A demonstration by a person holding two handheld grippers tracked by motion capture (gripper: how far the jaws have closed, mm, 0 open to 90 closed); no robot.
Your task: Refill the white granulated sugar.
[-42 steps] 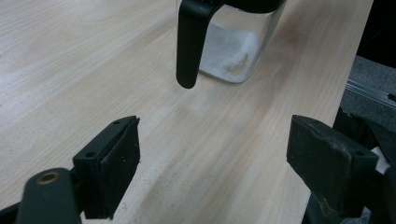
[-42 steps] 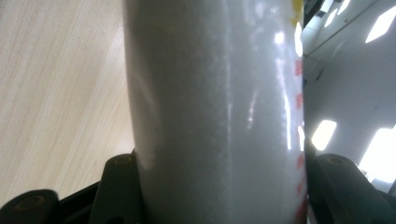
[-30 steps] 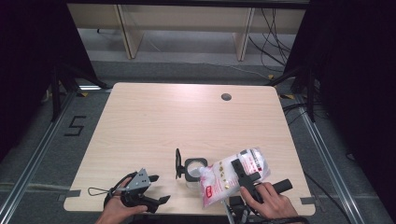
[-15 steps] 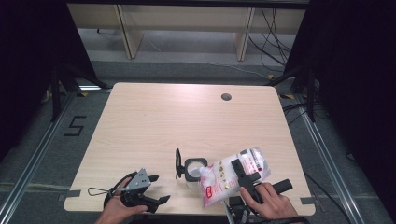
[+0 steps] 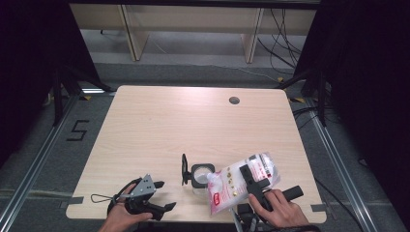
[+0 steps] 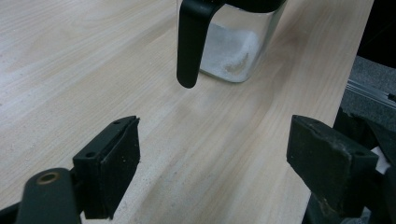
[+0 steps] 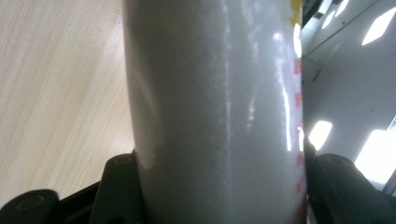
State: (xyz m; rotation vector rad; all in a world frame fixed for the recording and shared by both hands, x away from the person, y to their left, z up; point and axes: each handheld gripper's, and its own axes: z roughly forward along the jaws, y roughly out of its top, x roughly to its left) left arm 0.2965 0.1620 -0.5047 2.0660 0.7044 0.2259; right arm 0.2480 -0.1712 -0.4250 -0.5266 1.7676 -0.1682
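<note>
The glass jar (image 5: 200, 175), apparently touching the bag (image 5: 241, 186), flanks the idle left tongs (image 5: 159, 195).

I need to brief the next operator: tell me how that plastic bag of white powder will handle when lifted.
The plastic bag probably flops: it bulges softly around the right hand-held gripper clamped on it. Its glossy film may be slippery. Tilted over the glass jar, the powder would likely shift toward the low end.

A lab or test room is suggested: a bare wooden desk (image 5: 193, 125) is framed by dark curtains (image 5: 29, 72), with loose cables (image 5: 280, 34) and a taped floor number (image 5: 77, 130) seen behind.
</note>
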